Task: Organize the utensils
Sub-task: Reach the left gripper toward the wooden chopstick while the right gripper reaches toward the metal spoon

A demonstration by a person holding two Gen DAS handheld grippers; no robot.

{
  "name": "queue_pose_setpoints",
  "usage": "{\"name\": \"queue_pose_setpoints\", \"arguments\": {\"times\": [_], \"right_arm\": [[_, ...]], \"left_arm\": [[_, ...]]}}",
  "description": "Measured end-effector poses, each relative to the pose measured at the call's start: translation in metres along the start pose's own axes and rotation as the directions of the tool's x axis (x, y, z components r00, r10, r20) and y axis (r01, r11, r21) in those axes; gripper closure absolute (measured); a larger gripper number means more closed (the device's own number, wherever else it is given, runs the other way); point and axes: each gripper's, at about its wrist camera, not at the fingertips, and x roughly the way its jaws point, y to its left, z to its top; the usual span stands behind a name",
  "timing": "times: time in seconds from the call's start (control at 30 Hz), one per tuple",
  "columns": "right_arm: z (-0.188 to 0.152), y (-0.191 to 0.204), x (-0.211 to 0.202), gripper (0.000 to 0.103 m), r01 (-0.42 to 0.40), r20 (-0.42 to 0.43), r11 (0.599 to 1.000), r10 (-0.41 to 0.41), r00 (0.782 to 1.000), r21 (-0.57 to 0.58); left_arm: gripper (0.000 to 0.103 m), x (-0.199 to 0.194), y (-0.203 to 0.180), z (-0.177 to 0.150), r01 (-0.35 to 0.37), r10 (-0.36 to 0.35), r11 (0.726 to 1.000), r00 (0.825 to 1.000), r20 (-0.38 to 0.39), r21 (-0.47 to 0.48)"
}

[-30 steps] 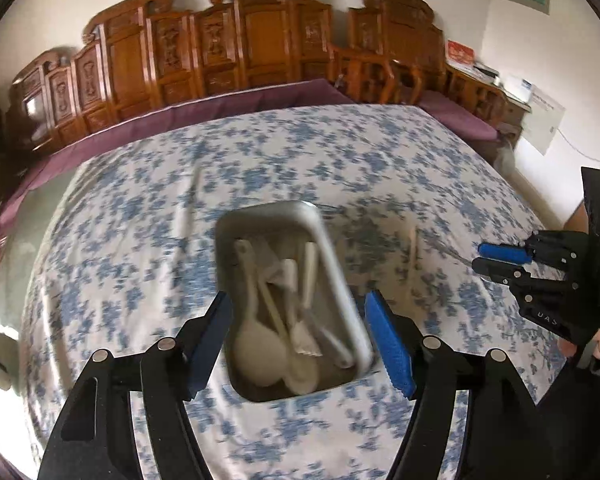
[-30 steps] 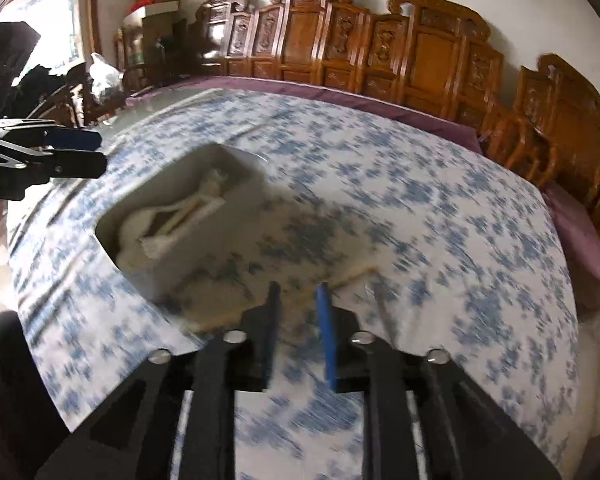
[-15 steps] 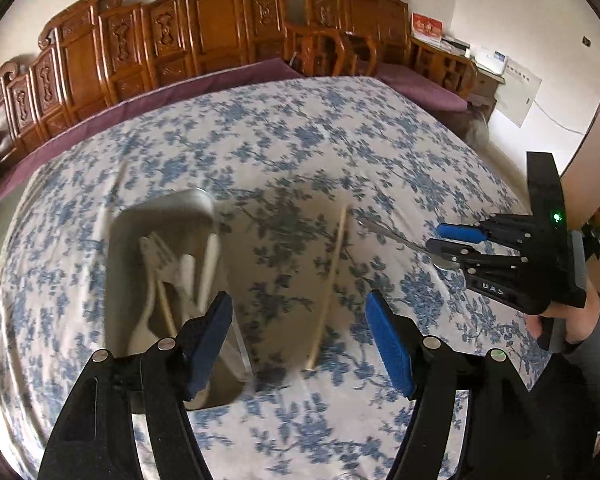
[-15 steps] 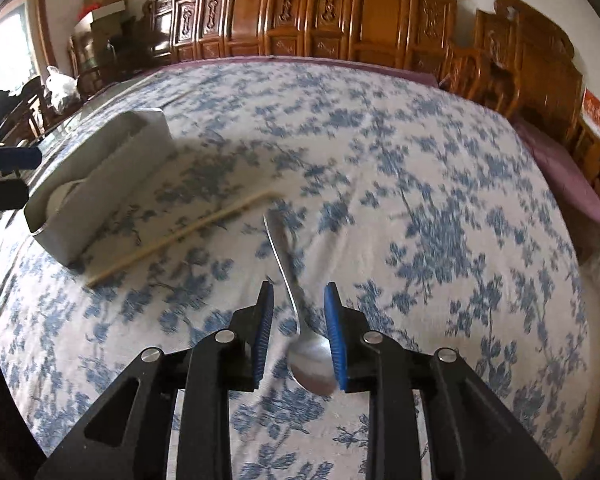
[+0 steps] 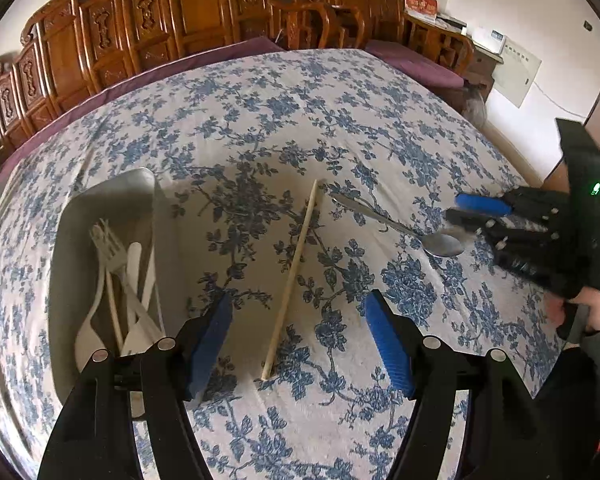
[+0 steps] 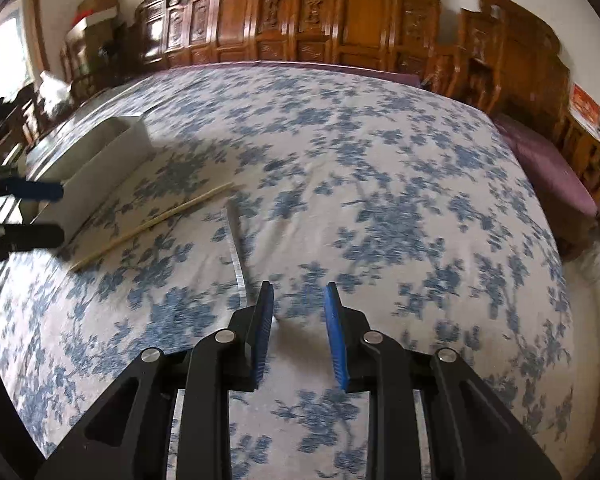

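A left gripper (image 5: pixel 298 336) hangs wide open and empty over a wooden chopstick (image 5: pixel 290 280) lying on the flowered tabletop (image 5: pixel 260 120), just beside a white tray (image 5: pixel 140 188) of plastic cutlery near the tabletop's left edge. A right gripper (image 6: pixel 298 308), jaws narrowly parted and holding nothing, hovers by the bowl of a metal spoon (image 5: pixel 396 226)
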Motion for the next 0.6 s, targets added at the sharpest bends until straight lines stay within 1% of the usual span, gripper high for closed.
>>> {"name": "queue_pose_setpoints", "arguments": {"times": [0.1, 0.17, 0.4, 0.5, 0.6], "right_arm": [[-0.001, -0.008, -0.001, 0.075, -0.005, -0.007, 1.0, 0.005, 1.0, 0.025], [0.0, -0.005, 0.001, 0.075, -0.017, -0.023, 1.0, 0.018, 1.0, 0.023], [0.008, 0.027, 0.022, 0.075, -0.041, -0.093, 0.996, 0.034, 0.995, -0.078], [0.011, 0.037, 0.036, 0.075, -0.04, -0.145, 0.991, 0.021, 0.989, -0.124], [0.017, 0.038, 0.042, 0.075, -0.044, -0.169, 0.991, 0.021, 0.985, -0.13]], "left_arm": [[0.037, 0.012, -0.002, 0.001, -0.007, 0.007, 1.0, 1.0, -0.019, 0.004], [0.041, 0.02, -0.002, 0.002, -0.015, 0.015, 1.0, 0.999, -0.03, 0.009], [0.043, 0.033, 0.001, 0.003, -0.008, 0.008, 1.0, 0.999, -0.052, -0.009], [0.044, 0.035, 0.001, 0.004, -0.008, 0.008, 1.0, 0.998, -0.055, -0.008], [0.044, 0.034, 0.0, 0.004, -0.01, 0.01, 1.0, 0.998, -0.057, -0.002]]}}
